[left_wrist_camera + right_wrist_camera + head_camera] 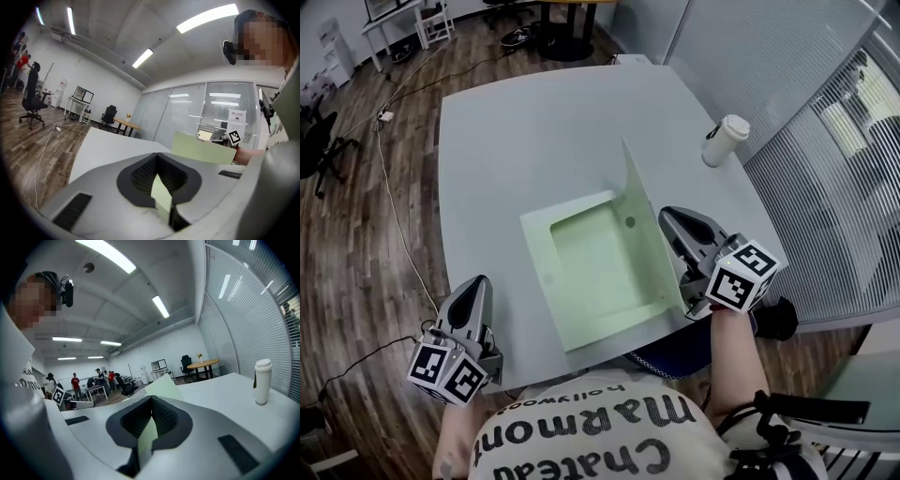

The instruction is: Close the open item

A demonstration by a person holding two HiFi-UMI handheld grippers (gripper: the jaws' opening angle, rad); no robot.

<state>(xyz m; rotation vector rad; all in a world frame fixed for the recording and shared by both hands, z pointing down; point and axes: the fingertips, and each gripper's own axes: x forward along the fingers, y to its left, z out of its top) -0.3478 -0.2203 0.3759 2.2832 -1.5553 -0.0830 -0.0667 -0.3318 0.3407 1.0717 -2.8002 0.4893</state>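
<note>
The right gripper is clamped on the raised lid of the green box. The left gripper, jaws together, sits at the table's near left corner.

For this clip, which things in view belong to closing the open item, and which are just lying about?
Job: pale green case, open on the table; its raised lid; right gripper at the lid; left gripper, off to the side.
Lying about: lidded paper cup; floor cable; office chair.
</note>
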